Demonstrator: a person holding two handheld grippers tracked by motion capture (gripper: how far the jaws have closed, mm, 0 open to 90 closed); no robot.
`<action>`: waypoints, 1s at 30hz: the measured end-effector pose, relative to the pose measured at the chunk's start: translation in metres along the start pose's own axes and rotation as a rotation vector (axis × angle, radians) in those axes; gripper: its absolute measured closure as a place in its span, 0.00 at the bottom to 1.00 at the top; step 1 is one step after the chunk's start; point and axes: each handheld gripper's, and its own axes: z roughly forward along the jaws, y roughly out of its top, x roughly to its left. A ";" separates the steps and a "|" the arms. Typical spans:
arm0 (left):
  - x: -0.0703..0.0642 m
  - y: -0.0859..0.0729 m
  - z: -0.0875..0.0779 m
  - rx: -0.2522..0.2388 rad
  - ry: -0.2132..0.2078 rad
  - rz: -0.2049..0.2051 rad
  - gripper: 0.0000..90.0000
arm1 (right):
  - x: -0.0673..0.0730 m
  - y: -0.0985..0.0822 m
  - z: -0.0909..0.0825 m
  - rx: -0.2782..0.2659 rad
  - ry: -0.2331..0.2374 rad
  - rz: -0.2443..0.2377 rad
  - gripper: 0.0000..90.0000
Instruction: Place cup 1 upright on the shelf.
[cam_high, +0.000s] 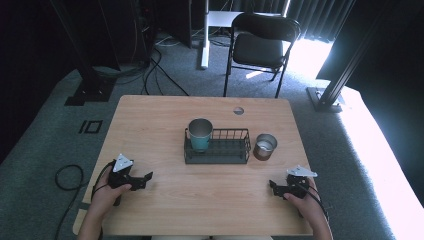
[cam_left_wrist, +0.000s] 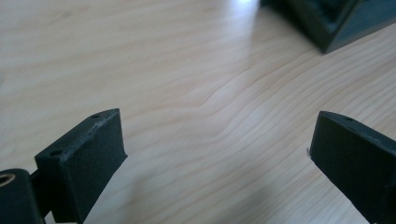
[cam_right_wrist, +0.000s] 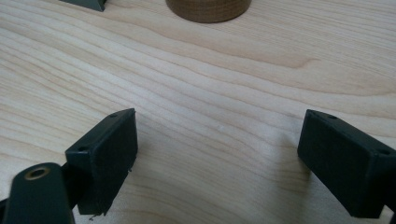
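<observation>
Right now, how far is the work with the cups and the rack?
One step looks done: the teal cup already stands in the black rack. Nothing is in hand: the left gripper and right gripper rest low near the table's front edge, jaws apart and empty. Left: the metal cup stands on the table beside the rack, probably next.

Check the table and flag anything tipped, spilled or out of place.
Nothing stands out. The teal cup stands upright in the black wire rack, the metal cup stands upright beside it, and no spill shows on the table.
</observation>
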 end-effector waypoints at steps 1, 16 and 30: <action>0.002 -0.001 -0.001 0.012 0.025 -0.009 0.04 | 0.000 0.000 0.000 0.000 0.000 0.000 0.13; 0.024 -0.012 -0.008 0.133 0.172 -0.089 0.04 | 0.000 0.000 0.000 0.000 0.000 -0.001 0.13; 0.025 -0.011 -0.007 0.133 0.163 -0.080 0.03 | 0.000 0.000 0.000 0.000 0.000 0.000 0.13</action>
